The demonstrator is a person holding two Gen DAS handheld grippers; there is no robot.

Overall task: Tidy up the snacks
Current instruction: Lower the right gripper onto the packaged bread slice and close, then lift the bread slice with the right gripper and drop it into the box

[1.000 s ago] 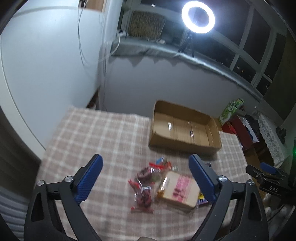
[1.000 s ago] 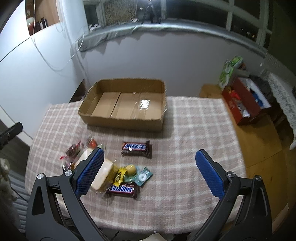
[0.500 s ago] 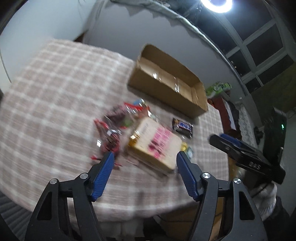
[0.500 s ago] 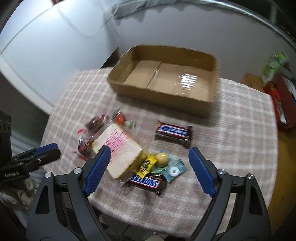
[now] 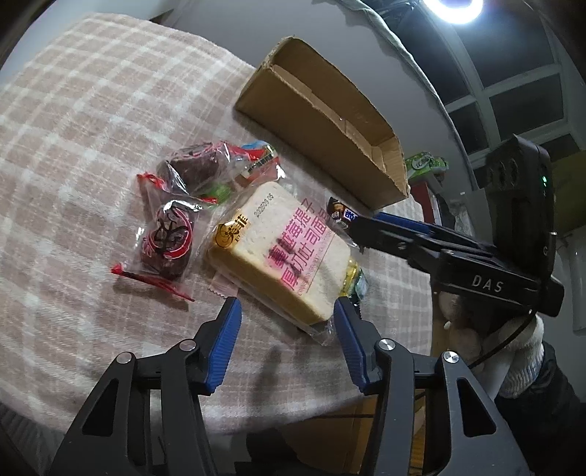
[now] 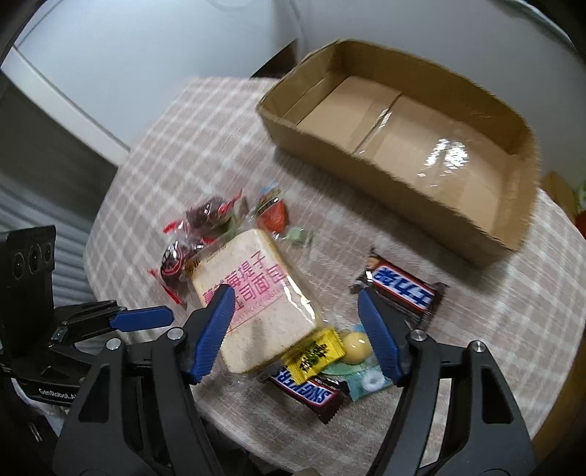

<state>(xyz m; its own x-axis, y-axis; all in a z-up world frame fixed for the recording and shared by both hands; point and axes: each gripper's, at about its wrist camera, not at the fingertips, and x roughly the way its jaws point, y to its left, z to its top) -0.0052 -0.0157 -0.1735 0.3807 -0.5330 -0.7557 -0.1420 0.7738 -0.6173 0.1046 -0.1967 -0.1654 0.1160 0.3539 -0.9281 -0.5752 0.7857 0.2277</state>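
Note:
A wrapped slice of bread with pink print (image 5: 285, 249) lies on the checked tablecloth (image 5: 80, 121); it also shows in the right wrist view (image 6: 252, 293). My left gripper (image 5: 287, 311) is open, its fingers on either side of the bread's near corner. My right gripper (image 6: 296, 304) is open above the bread's right edge and small candies. Red-wrapped dark snacks (image 5: 172, 238) lie left of the bread. Two Snickers bars (image 6: 403, 289) (image 6: 311, 391), a yellow packet (image 6: 315, 355) and a yellow ball candy (image 6: 353, 342) lie right. An empty cardboard box (image 6: 403, 146) stands behind.
The table's front edge is close below both grippers. A white wall and a window sill with a ring light (image 5: 461, 7) are behind the table. A green packet (image 5: 426, 164) and clutter stand beyond the box on the right.
Both grippers have come down and forward toward the snack pile and narrowed their opening. The left now straddles the bread's corner; the right hangs over the bread and candies.

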